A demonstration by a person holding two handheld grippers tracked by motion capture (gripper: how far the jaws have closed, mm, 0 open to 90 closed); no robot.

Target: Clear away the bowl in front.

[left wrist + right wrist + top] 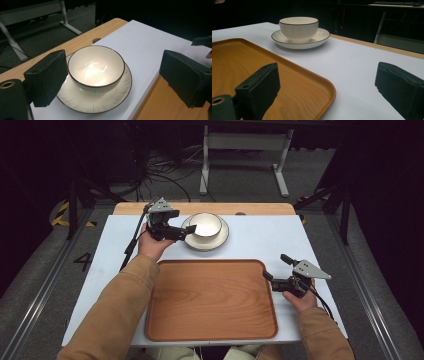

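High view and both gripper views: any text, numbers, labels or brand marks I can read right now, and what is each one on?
"4": a dark numeral on the grey floor, left of the table.
Nothing else readable: the bowl, the saucer and the wooden tray carry no lettering or brand mark in any view.
The yellow and black stripes on the floor are hazard marking, not text.

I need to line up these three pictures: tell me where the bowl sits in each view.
High view: bowl top centre, on the plate, beside the left gripper.
Left gripper view: centre.
Right gripper view: upper left.
Shared landmark: the wooden tray.
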